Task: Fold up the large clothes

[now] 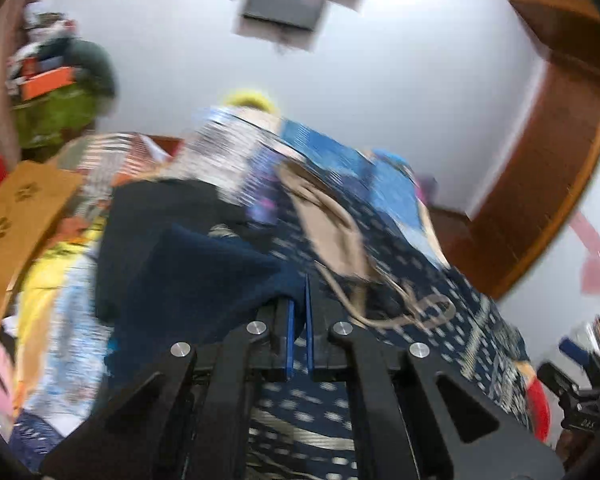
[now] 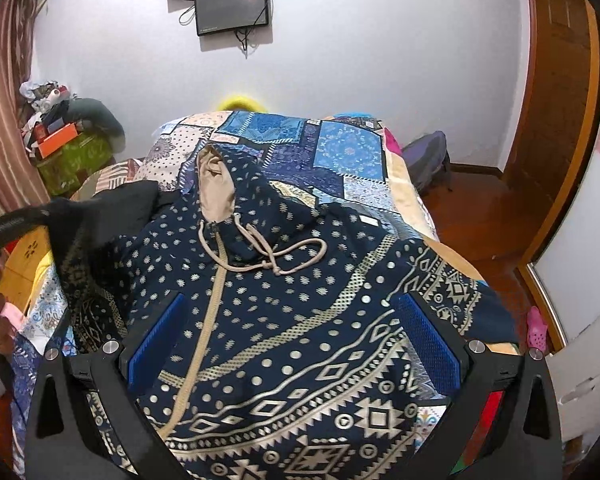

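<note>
A navy hoodie (image 2: 300, 300) with a beige dot and diamond pattern lies front-up on the bed, its zipper running up the middle. Its beige-lined hood (image 2: 216, 192) and knotted drawstring (image 2: 276, 256) point away from me. My right gripper (image 2: 292, 320) hovers over the chest, open, with blue pads (image 2: 156, 336) wide apart and nothing pinched. My left gripper (image 1: 298, 300) is shut on a fold of the navy sleeve (image 1: 220, 272). In the right wrist view the left gripper (image 2: 16, 222) holds the sleeve (image 2: 84, 264) raised at the left edge of the bed. The left wrist view is motion-blurred.
A patchwork bedspread (image 2: 340, 152) covers the bed. A black garment (image 2: 132, 200) lies beside the hood at left. Two screens (image 2: 232, 8) hang on the far wall. A wooden door (image 2: 552, 120) stands at right, a clutter pile with an orange box (image 2: 56, 136) at left.
</note>
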A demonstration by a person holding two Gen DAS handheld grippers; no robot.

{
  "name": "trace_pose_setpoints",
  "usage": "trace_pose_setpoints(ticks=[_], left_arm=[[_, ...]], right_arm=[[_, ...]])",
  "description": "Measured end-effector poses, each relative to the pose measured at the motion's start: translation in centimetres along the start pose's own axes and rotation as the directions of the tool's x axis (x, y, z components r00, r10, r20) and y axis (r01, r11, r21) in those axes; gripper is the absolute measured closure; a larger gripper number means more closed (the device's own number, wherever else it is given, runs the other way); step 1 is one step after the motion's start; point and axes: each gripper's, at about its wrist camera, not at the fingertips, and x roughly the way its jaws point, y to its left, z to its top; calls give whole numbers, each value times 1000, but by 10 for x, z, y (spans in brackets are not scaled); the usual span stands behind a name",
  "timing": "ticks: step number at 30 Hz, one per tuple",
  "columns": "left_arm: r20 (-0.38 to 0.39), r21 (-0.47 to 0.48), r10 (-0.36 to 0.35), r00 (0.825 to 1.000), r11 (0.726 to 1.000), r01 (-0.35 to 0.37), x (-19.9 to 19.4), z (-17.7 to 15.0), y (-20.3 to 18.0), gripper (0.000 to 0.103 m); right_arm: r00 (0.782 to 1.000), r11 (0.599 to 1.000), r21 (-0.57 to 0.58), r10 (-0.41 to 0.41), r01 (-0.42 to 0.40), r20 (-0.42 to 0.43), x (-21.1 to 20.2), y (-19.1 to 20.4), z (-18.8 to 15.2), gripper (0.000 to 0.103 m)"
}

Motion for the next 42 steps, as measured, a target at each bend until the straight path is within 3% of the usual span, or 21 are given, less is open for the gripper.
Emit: trace_pose_setpoints(ticks=[2, 6, 10, 14, 16, 18, 20, 21, 25, 29, 33, 36, 42], left_arm=[[-60, 32, -45, 997, 998, 47, 17, -9, -22, 100], [-239, 96, -88, 967, 989, 114, 60, -41, -60, 100], [-375, 155, -59, 925, 980, 125, 86, -79, -79, 100], [-437, 227, -22, 899, 965, 134, 88, -102, -85, 99], [-418, 257, -3, 909, 959, 122, 77, -102, -88, 93], [-381, 272, 13, 925, 957, 99, 60, -96, -83, 80], [-322, 268, 19, 947, 961, 72, 37, -89, -75, 49], [-293, 261, 21, 956, 964, 59, 27, -85, -71, 44], [-196, 248, 56, 979, 969, -6, -9, -65, -50, 41], [-100, 197, 97, 990, 977, -76, -41, -48, -21, 35], [-6, 145, 176, 984, 974, -173, -67, -37, 11, 33], [44, 101, 220, 975, 970, -223, -87, -35, 37, 22], [89, 46, 348, 933, 934, -353, -112, -42, 84, 16]], right_arm=[[1000, 1000, 2, -4, 4, -3, -1, -4, -1, 0], [1000, 1000, 13, 1, -1, -11, 0, -12, -4, 0], [1000, 1000, 14, -1, 1, -28, 3, -18, -7, 0], [999, 1000, 2, -4, 4, -42, 4, -18, -8, 0], [999, 1000, -9, -10, 10, -40, 3, -15, -7, 0], [999, 1000, -21, -14, 13, -35, 3, -13, -6, 0], [999, 999, -32, -15, 14, -28, 1, -8, -4, 0], [1000, 999, -35, -12, 12, -26, 1, -7, -3, 0], [999, 998, -57, 39, -40, -19, -1, 5, 3, 0], [993, 988, -101, 116, -118, -22, -2, 25, 14, 0], [990, 974, -177, 140, -141, -16, 1, 55, 21, 0], [985, 953, -247, 171, -173, -31, 8, 83, 25, 0], [959, 876, -391, 242, -281, -148, 42, 153, 18, 0]])
